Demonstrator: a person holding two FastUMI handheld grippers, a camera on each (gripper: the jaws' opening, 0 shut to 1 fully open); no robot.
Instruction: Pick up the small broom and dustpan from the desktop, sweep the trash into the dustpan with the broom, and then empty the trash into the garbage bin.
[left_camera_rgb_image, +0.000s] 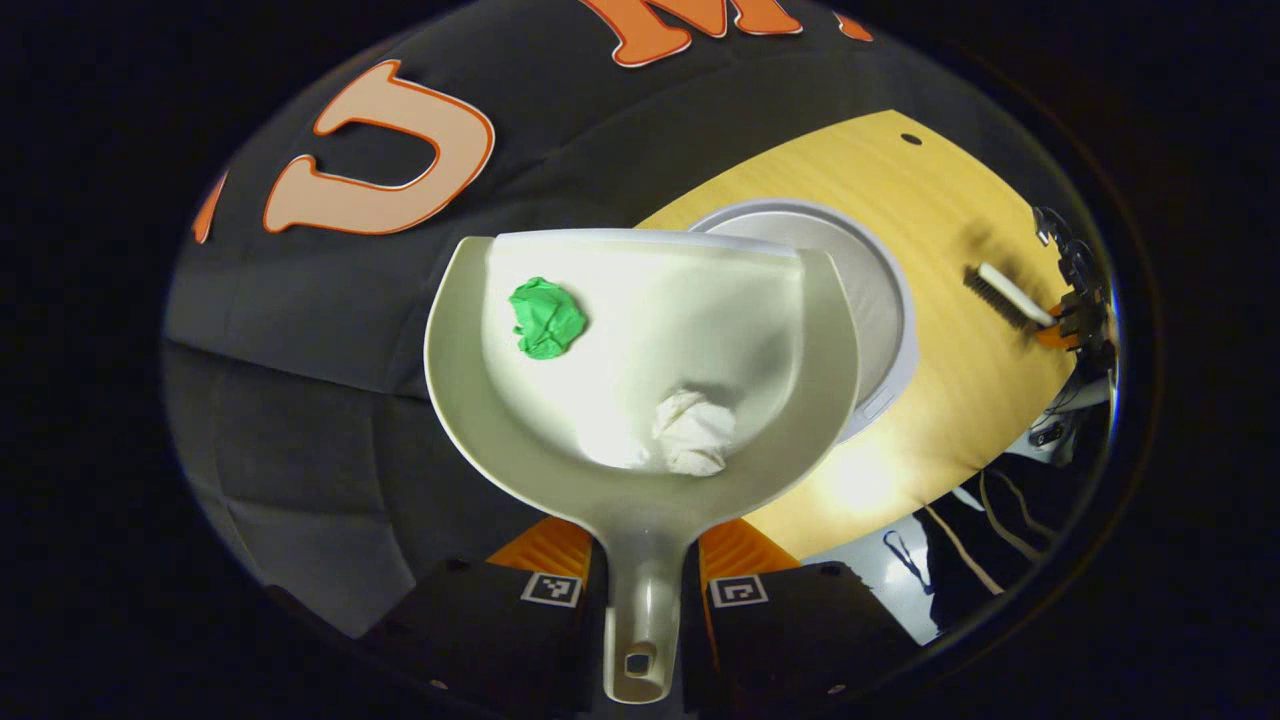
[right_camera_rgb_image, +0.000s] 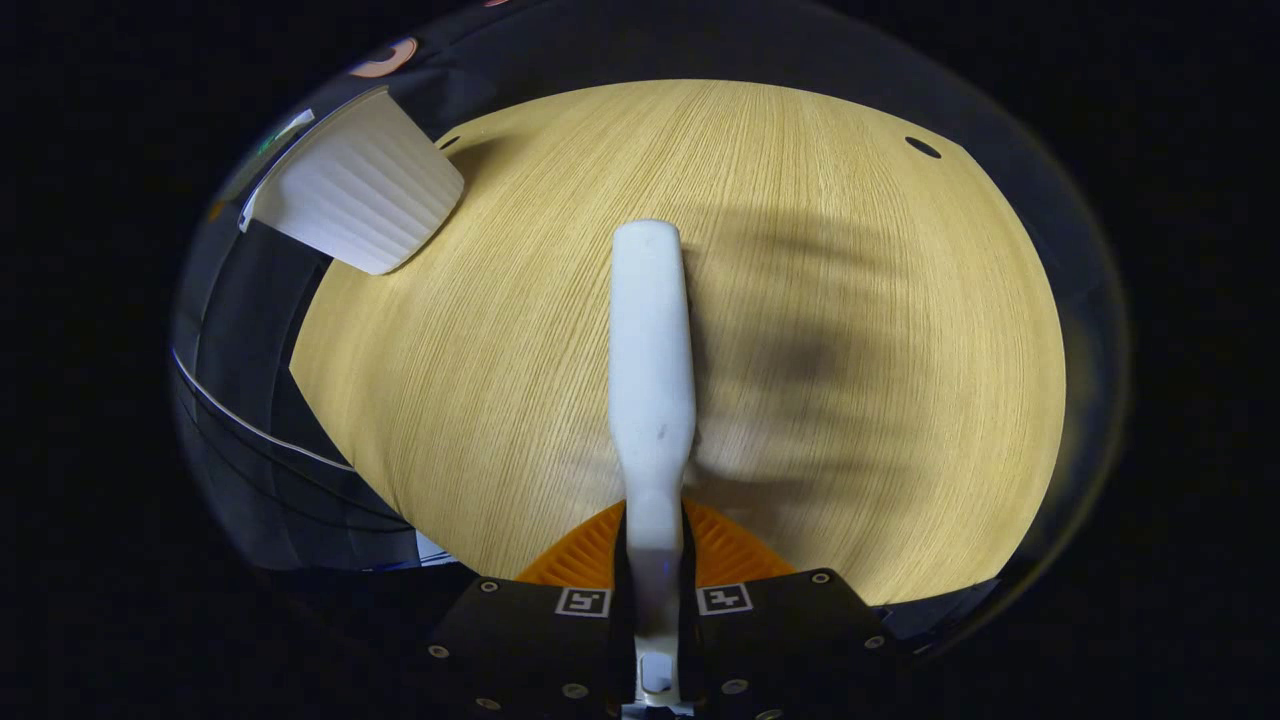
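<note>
In the right gripper view, the wooden desktop (right_camera_rgb_image: 850, 330) lies bare ahead of the broom (right_camera_rgb_image: 652, 360), open to its far edge. 1 obstacle stands at its far left corner: the white garbage bin (right_camera_rgb_image: 355, 195). In the left gripper view the dustpan (left_camera_rgb_image: 640, 360) overlaps the bin's rim.

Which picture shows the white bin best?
The left gripper view: the garbage bin shows its round rim and open top behind the dustpan. The right gripper view catches its ribbed outer side at the edge.
</note>
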